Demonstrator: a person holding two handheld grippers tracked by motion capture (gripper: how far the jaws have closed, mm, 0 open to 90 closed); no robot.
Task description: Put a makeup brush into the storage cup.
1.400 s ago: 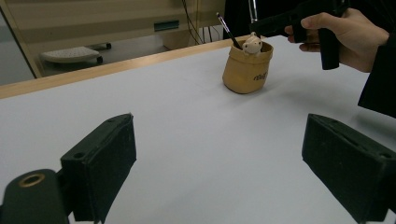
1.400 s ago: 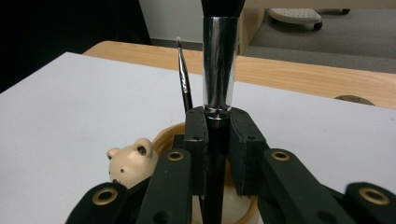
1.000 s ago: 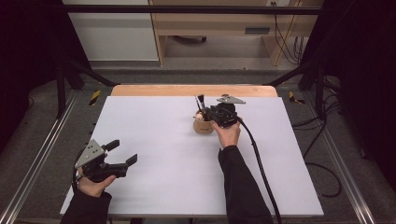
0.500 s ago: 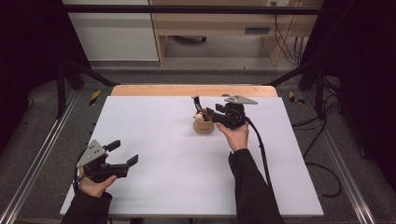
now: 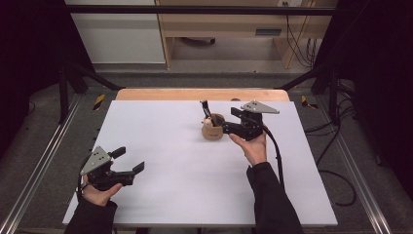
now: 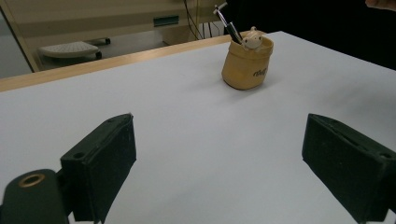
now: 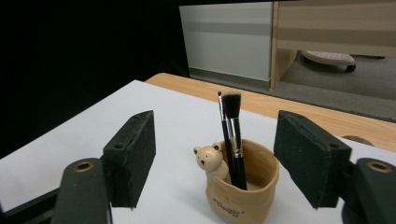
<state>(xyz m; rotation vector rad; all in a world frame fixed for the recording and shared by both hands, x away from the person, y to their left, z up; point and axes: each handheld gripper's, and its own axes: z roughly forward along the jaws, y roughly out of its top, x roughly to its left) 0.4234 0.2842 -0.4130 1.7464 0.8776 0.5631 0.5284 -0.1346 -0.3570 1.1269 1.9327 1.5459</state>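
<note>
A tan sack-shaped pot [image 5: 213, 131] with a small bear figure stands at the back middle of the white table [image 5: 195, 190]. Two black brushes [image 5: 203, 108] stand upright in it. My right gripper [image 5: 230, 121] hovers just right of the pot, apart from it; its jaws have just been opening and hold nothing. In the right gripper view the pot [image 7: 243, 196], the bear [image 7: 208, 161] and the brushes [image 7: 231, 130] stand beyond the open right gripper [image 7: 219, 149]. My left gripper [image 5: 129, 160] rests open at the front left, empty. In the left gripper view the left gripper [image 6: 224, 163] points toward the pot [image 6: 246, 65].
A wooden strip [image 5: 195, 93] runs along the table's far edge. Metal rails [image 5: 44, 161] flank the table on both sides. A black cable [image 5: 277, 156] trails from the right gripper along the forearm. Cabinets stand on the floor beyond the table.
My right gripper has drawn back to the right and upward from the pot and its jaws have spread apart; the brushes stay in the pot. The left gripper has kept still.
</note>
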